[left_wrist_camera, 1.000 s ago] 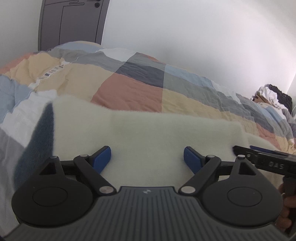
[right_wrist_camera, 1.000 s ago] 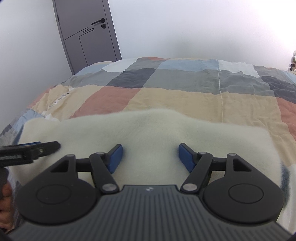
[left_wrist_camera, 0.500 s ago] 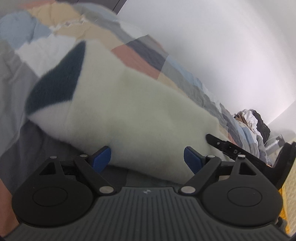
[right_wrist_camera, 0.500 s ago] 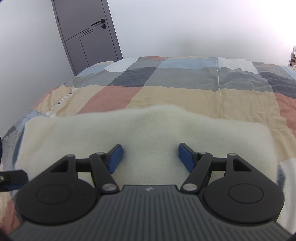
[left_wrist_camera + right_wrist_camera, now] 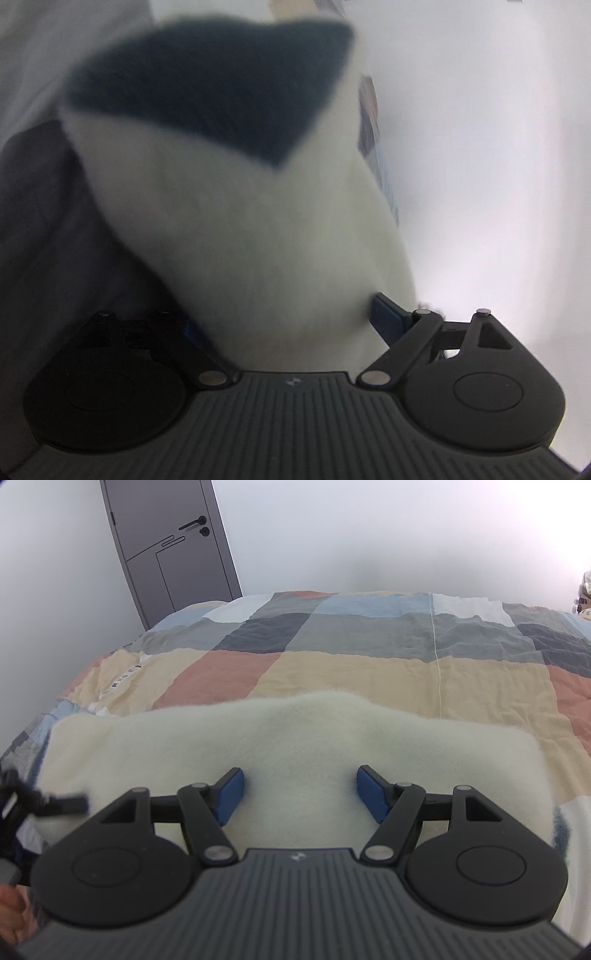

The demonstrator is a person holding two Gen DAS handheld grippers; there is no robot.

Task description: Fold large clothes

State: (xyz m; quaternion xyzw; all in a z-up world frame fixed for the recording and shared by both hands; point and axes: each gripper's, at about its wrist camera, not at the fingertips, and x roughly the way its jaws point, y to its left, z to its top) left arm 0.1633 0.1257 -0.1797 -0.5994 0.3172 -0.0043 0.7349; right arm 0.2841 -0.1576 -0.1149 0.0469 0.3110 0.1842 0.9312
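Cream fleece garment (image 5: 295,746) is spread low-centre on the patchwork bed (image 5: 369,672). Right gripper (image 5: 299,794) is held open above it, nothing gripped. Left gripper (image 5: 284,321) is spread wide with fleece between the fingers; grip can't be told.

The left gripper (image 5: 284,325) now sits rolled over and low at the fleece garment's (image 5: 258,236) end by the bed's left edge, where a second ago it looked level across the bed. The cream pile with its dark blue patch (image 5: 210,85) now fills the gap between its wide-set jaws.
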